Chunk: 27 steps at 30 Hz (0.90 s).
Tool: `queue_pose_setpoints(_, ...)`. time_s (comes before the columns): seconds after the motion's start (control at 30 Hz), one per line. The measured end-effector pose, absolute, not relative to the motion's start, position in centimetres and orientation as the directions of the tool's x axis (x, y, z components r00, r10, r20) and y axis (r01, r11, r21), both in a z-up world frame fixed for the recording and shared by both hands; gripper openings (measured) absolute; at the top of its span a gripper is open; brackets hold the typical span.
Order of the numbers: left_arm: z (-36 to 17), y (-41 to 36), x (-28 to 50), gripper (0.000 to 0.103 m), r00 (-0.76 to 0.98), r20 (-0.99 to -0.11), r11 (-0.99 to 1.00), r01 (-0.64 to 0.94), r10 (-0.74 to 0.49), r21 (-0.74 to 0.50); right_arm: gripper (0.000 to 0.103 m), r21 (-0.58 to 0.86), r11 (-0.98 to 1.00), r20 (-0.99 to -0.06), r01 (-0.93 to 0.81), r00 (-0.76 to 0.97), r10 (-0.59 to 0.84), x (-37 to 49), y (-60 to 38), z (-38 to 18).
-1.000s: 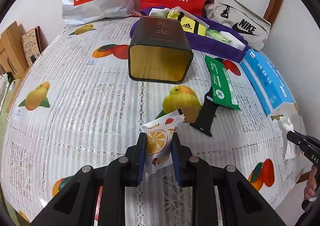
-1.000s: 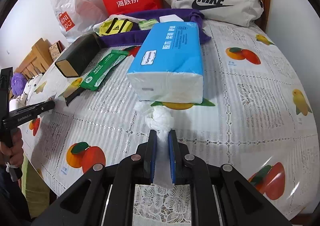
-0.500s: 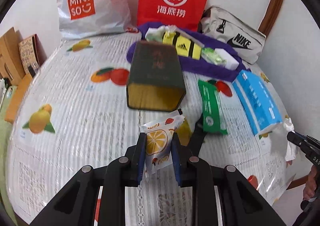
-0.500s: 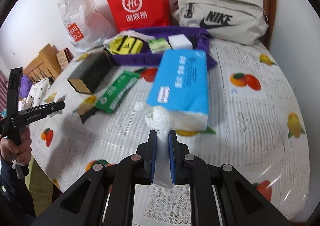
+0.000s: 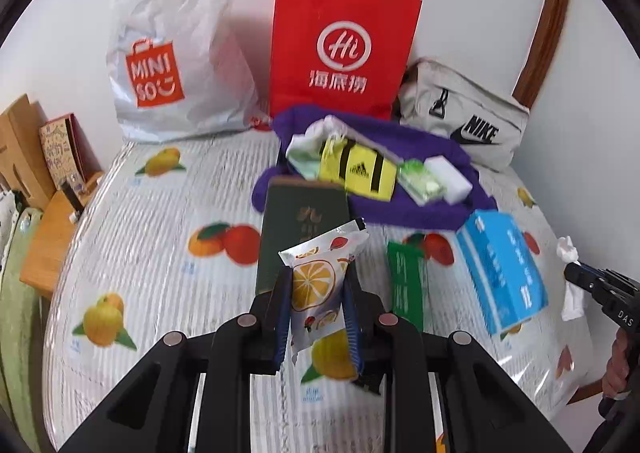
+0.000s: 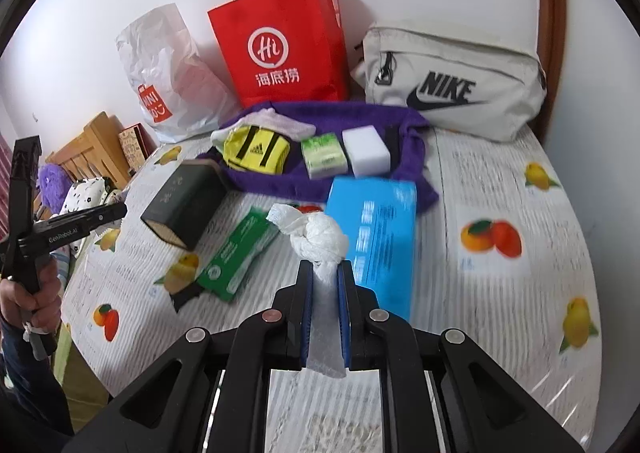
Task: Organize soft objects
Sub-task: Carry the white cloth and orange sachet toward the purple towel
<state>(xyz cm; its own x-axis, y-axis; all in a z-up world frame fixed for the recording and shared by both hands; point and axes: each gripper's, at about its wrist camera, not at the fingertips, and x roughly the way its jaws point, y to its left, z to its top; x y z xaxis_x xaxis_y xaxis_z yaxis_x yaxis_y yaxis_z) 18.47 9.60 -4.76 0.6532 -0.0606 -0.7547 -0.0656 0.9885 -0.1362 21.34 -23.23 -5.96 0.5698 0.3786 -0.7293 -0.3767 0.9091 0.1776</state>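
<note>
- Carrying both pieces toward the purple cloth (image 5: 420, 145) looks like the step in hand; the soft things already lie gathered on it by the red bag (image 5: 340, 49)
- Left gripper (image 5: 318, 307) is clenched on the orange-print sachet (image 5: 316, 285), held upright above the dark tin (image 5: 300, 229)
- Right gripper (image 6: 325, 305) is clamped on the knotted white tissue (image 6: 316, 237), in the air over the table just in front of the blue pack (image 6: 376, 237)
- To do it well: keep both grips firm, pass over the tin and the green pack (image 6: 236, 253), and let go only once each piece is over bare cloth beside the yellow roll (image 6: 256, 149)
- Against the earlier frames both hands have risen and tipped up: the bags and wall fill more of each view, the table lies lower, and the grips are unchanged
</note>
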Motion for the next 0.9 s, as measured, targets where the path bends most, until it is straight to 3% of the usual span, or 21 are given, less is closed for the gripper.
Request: queue_pose_setpoints(0.9,-3.8,8.2,32.3,0.023,0.634,-0.76,0.985,0.014,-0.143,-0.174,0.012,0.15,0.919,-0.751,-0.366,0.562,0.346,36.7,-18.9,-5.5)
